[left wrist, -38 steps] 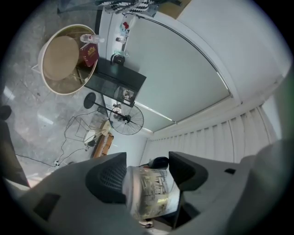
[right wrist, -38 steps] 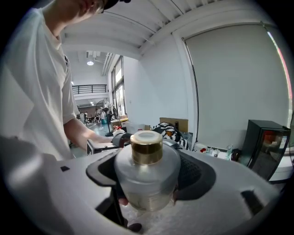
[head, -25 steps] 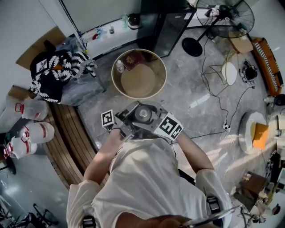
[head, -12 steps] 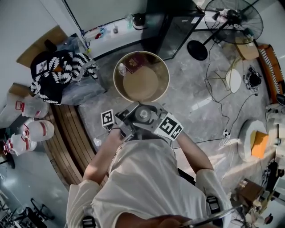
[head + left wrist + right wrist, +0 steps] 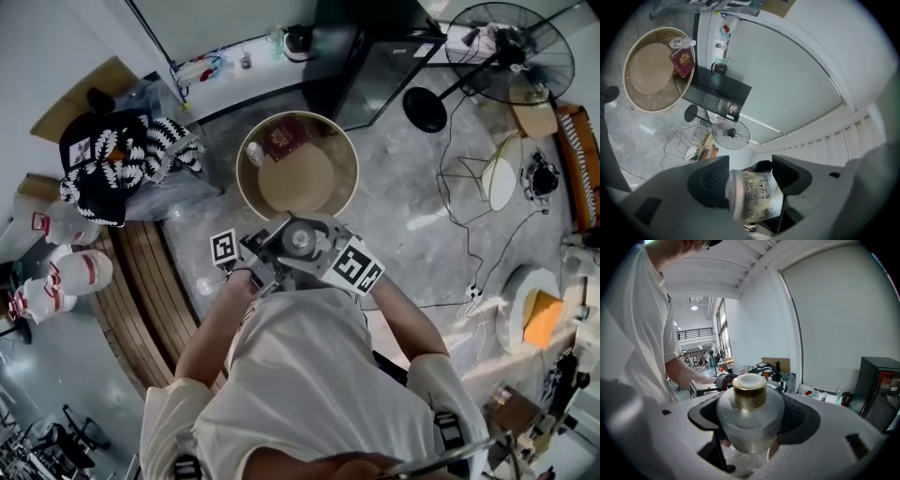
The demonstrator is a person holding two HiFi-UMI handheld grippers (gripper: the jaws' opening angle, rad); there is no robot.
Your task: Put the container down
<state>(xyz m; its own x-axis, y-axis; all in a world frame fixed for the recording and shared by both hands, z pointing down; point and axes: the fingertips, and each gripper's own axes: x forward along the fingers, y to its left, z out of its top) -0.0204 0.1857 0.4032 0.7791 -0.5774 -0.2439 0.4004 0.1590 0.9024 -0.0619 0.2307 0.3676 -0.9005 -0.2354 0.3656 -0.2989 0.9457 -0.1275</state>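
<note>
The container [image 5: 750, 416] is a round frosted jar with a gold cap. My right gripper [image 5: 750, 413] is shut on its body and holds it upright. In the head view the container [image 5: 302, 238] hangs in front of the person's chest, above the floor and just short of the round table [image 5: 246, 192]. My right gripper [image 5: 316, 247] and left gripper [image 5: 276, 247] meet around it. In the left gripper view my left gripper [image 5: 752, 187] is shut on a crumpled translucent printed piece [image 5: 757, 197]. Whether that piece belongs to the container I cannot tell.
The round table carries a tan mat [image 5: 294, 178], a red book [image 5: 284, 138] and a small bottle [image 5: 253, 153]. A wooden bench [image 5: 150, 281] runs at the left, with a black-and-white bag [image 5: 122, 159] beyond it. A standing fan [image 5: 506, 47] and cables lie at the right.
The head view has drifted a little, so the table and fan sit slightly higher and further right. Both grippers and the container have stayed together at the chest.
</note>
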